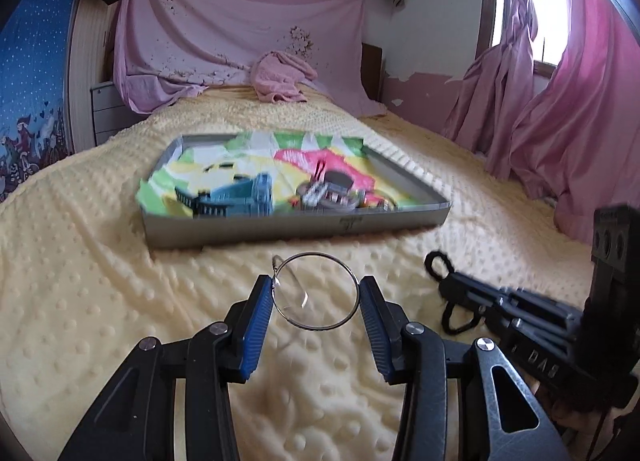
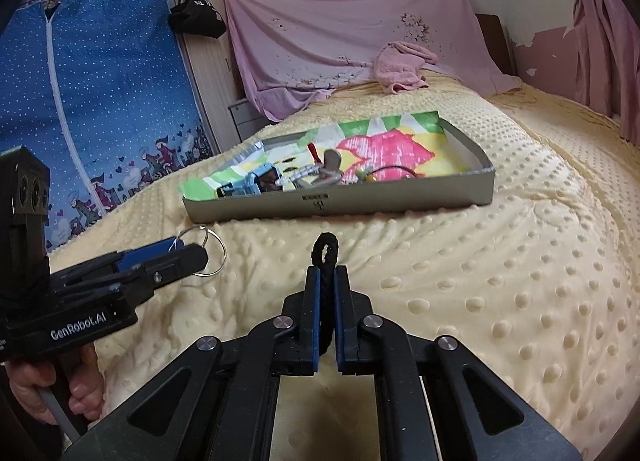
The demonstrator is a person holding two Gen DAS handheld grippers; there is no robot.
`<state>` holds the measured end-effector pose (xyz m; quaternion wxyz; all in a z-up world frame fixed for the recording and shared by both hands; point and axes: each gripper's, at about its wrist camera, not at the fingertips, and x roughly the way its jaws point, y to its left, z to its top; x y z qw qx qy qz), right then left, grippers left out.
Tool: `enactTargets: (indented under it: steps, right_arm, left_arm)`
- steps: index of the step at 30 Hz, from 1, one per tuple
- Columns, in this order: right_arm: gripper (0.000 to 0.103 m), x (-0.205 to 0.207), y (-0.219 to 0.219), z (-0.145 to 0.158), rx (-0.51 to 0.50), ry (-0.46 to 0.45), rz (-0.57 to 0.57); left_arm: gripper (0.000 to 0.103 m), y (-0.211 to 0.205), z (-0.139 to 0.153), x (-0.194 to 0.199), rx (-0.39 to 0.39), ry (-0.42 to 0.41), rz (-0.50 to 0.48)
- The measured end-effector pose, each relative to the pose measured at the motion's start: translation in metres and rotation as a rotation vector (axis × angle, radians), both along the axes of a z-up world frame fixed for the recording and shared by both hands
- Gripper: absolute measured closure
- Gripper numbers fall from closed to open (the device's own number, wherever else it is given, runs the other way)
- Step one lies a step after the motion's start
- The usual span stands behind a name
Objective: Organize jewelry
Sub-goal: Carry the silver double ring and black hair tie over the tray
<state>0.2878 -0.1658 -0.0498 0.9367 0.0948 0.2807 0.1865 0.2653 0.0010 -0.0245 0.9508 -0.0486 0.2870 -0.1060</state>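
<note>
My left gripper (image 1: 316, 285) is shut on a thin silver hoop (image 1: 316, 327), its blue pads pressing the hoop's two sides above the blanket. A clear curved piece hangs inside the hoop. In the right wrist view the left gripper (image 2: 194, 249) comes in from the left, and the hoop (image 2: 222, 257) sticks out past its tips. My right gripper (image 2: 327, 273) is shut on a black cord loop (image 2: 326, 247) that stands up between its pads; from the left wrist view, the right gripper (image 1: 442, 281) and loop (image 1: 437, 261) lie low at the right. Beyond both sits a grey tray (image 1: 300, 227) (image 2: 340, 201) lined with bright cloth, holding a blue clip (image 1: 240, 197) and several small trinkets.
Everything rests on a bed with a yellow dotted blanket (image 2: 480, 281). A pink towel (image 1: 280, 77) lies at the headboard. Pink curtains (image 1: 560, 121) hang at the right, a blue wardrobe cover (image 2: 100, 101) at the left. A hand (image 2: 52, 393) grips the left tool's handle.
</note>
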Motion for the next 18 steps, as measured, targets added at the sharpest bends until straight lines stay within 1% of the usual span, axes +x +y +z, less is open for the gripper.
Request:
enactTargets:
  steps: [4, 6, 9, 14, 18]
  right_arm:
    - [0.097, 0.016, -0.003, 0.016, 0.015, -0.035, 0.008]
    - [0.097, 0.028, -0.003, 0.025, 0.010, -0.056, 0.007]
    - [0.098, 0.049, -0.002, 0.040, -0.005, -0.086, 0.005]
    - [0.098, 0.088, -0.005, 0.056, 0.009, -0.091, -0.013]
    - [0.098, 0.118, -0.005, 0.050, -0.008, -0.054, -0.042]
  left_arm:
    - [0.061, 0.008, 0.016, 0.024, -0.067, -0.009, 0.006]
    - [0.061, 0.009, 0.023, 0.039, -0.077, -0.014, 0.005]
    - [0.061, 0.011, 0.036, 0.063, -0.095, -0.042, 0.010]
    - [0.061, 0.005, 0.048, 0.104, -0.089, -0.068, 0.011]
    - [0.061, -0.002, 0.045, 0.132, -0.069, -0.051, 0.011]
